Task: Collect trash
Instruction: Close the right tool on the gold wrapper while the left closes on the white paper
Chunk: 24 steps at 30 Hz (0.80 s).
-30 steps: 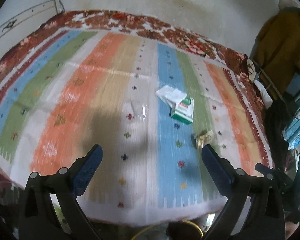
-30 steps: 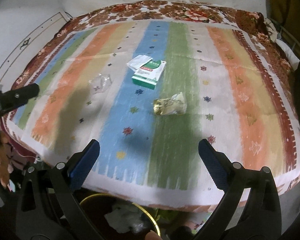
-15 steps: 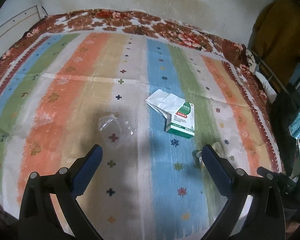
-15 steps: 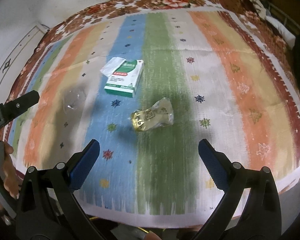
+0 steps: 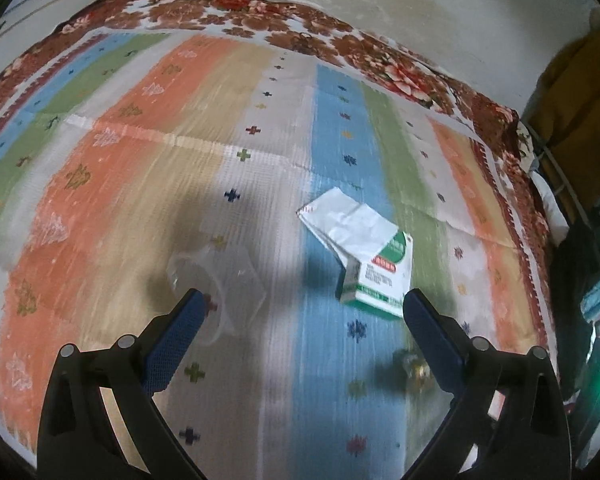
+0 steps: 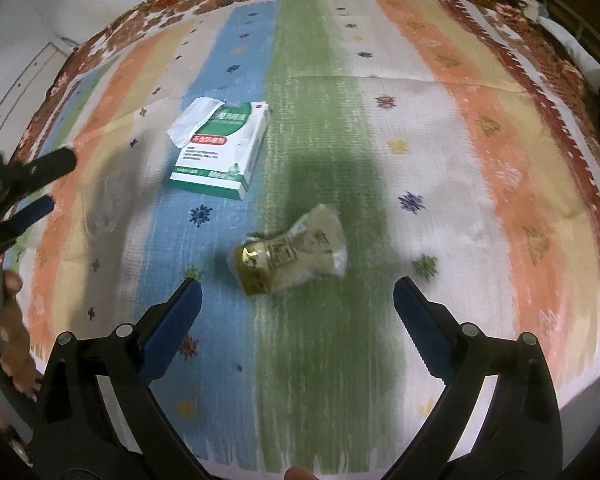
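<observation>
**Both tools hovering over the litter on the bed**

The left tool (image 5: pixel 300 308) is hanging with its jaws wide apart and empty — a clear plastic wrapper (image 5: pixel 216 280) is lying just beyond its left finger, at about 11 o'clock. The right tool (image 6: pixel 296 296) is likewise gaping, with a crumpled gold wrapper (image 6: pixel 288 256) sitting at 12 o'clock just ahead. A green-and-white box (image 6: pixel 220 152) is resting further up the striped bedspread (image 6: pixel 440 140), at 11 o'clock.

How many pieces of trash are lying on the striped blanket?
3, unless more lie out of view: a green-and-white box on the blue stripe, a crumpled gold wrapper on the green stripe, and clear plastic left of the box.
</observation>
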Tool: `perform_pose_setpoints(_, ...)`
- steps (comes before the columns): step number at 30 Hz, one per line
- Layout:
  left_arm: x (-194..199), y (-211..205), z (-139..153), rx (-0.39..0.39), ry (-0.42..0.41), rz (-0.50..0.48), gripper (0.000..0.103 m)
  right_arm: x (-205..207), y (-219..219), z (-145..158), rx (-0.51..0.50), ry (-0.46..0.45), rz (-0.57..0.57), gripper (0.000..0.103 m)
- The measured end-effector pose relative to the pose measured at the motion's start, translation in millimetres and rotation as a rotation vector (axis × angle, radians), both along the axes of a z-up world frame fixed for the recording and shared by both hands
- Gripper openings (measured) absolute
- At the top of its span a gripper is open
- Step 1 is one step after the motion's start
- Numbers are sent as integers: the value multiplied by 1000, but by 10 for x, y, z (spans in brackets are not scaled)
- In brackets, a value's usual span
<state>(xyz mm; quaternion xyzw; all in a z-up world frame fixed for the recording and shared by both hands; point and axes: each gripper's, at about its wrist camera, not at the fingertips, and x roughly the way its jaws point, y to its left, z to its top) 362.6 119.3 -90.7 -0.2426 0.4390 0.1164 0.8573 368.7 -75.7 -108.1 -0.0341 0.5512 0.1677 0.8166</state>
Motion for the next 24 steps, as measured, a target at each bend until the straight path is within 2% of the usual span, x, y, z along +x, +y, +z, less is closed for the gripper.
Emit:
perform_pose_setpoints(6,340,-36,-127,-48,-22,-13,97,66,123,-166,-44,-1,41,88)
perform_pose_setpoints(8,411,4,-164,-59,-22,26,96,94,167,-241,-52,12,46,84)
perform_pose_setpoints(11,531,128,-274,-143,-18,93,96,123,224,-291,-47,14,56,80)
perform_pose_setpoints(14,655,218,-412,-187,-10,130,95,148,269,-380,-100,17,62,75)
perform_pose_setpoints(19,819,131,-471,-132,10,109,91,203,238,-482,-99,29,83,68)
perform_pose_setpoints(21,867,95,-481,-115,28,112,89,222,220,-480,-85,26,92,63)
perform_pose_setpoints(24,945,18,-418,-66,30,81,81,215,236,-456,-83,19,115,49)
